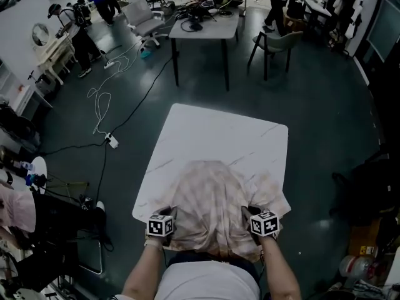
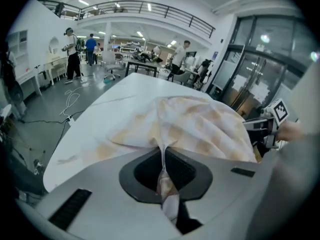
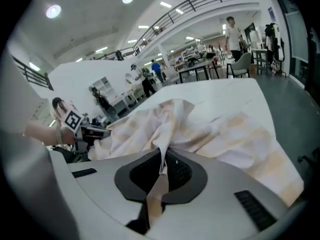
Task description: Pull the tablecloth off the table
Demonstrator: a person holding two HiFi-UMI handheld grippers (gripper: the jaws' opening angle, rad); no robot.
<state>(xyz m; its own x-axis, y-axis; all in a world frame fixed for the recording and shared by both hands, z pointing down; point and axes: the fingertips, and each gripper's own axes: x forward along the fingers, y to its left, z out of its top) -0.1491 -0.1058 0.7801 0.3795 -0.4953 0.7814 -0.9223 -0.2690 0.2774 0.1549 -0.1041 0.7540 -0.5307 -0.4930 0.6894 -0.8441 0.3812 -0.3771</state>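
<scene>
A pale checked tablecloth (image 1: 209, 205) lies bunched over the near half of a white marble-look table (image 1: 219, 136). Its near edge hangs off the table's front. My left gripper (image 1: 167, 214) is shut on the cloth's near-left edge, and my right gripper (image 1: 249, 212) is shut on its near-right edge. In the left gripper view a fold of the tablecloth (image 2: 200, 129) is pinched between the closed jaws of the left gripper (image 2: 163, 169). The right gripper view shows the same: cloth (image 3: 165, 124) drawn into the closed jaws of the right gripper (image 3: 162, 166). The far half of the tabletop is bare.
A grey table (image 1: 203, 27) with cables and gear stands beyond, with a chair (image 1: 275, 42) to its right. Cables and a power strip (image 1: 111, 140) trail on the dark floor at left. People stand at the far end of the room. Bags and clutter sit at right (image 1: 365, 192).
</scene>
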